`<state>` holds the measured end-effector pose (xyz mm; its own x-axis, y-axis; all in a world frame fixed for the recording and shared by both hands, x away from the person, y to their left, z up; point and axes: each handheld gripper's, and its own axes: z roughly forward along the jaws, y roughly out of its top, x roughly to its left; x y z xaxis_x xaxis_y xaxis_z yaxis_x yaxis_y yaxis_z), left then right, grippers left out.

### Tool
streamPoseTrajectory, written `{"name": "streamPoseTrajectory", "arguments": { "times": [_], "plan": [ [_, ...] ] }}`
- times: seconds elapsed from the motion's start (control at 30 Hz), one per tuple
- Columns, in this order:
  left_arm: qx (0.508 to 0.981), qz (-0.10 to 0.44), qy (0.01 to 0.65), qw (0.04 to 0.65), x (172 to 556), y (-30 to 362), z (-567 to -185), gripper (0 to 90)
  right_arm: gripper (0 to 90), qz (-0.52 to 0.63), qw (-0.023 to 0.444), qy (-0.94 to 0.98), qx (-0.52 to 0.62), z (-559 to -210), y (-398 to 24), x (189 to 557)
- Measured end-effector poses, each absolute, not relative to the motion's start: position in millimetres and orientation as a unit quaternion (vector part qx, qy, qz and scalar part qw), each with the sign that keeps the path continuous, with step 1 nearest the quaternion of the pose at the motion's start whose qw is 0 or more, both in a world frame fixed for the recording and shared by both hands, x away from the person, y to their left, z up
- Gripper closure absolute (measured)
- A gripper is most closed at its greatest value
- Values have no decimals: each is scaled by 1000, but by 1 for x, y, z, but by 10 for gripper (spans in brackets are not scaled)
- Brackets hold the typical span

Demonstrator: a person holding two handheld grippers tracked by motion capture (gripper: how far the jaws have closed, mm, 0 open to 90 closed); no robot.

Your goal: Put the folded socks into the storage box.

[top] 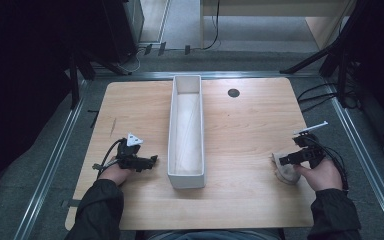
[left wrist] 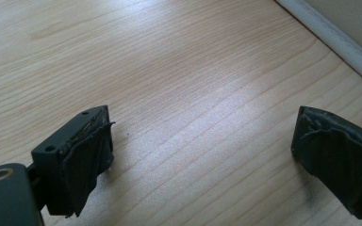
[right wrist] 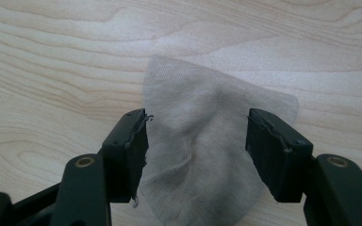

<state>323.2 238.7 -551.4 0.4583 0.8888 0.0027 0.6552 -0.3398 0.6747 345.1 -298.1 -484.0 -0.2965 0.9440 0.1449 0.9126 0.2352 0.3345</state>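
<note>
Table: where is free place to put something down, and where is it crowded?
The table is bare between the white tray and the right gripper, and from the tray to the left edge beyond the left gripper. Crowded only near the cloth under the right gripper.

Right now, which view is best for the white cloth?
The right gripper view: the white cloth lies flat on the table between the open right gripper jaws, weave visible. In the high view it is a small pale patch partly behind that gripper.
</note>
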Motion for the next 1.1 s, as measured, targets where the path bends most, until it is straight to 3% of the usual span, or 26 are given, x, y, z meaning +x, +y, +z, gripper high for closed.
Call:
{"name": "streamPoseTrajectory", "arguments": {
  "times": [0.67,1.1],
  "plan": [
    [796,190,484,309,323,237,-553,28,380,169,27,780,602,-502,-299,350],
    [795,193,483,311,322,238,-553,27,423,161,58,777,606,-507,-293,345]
  ]
}}
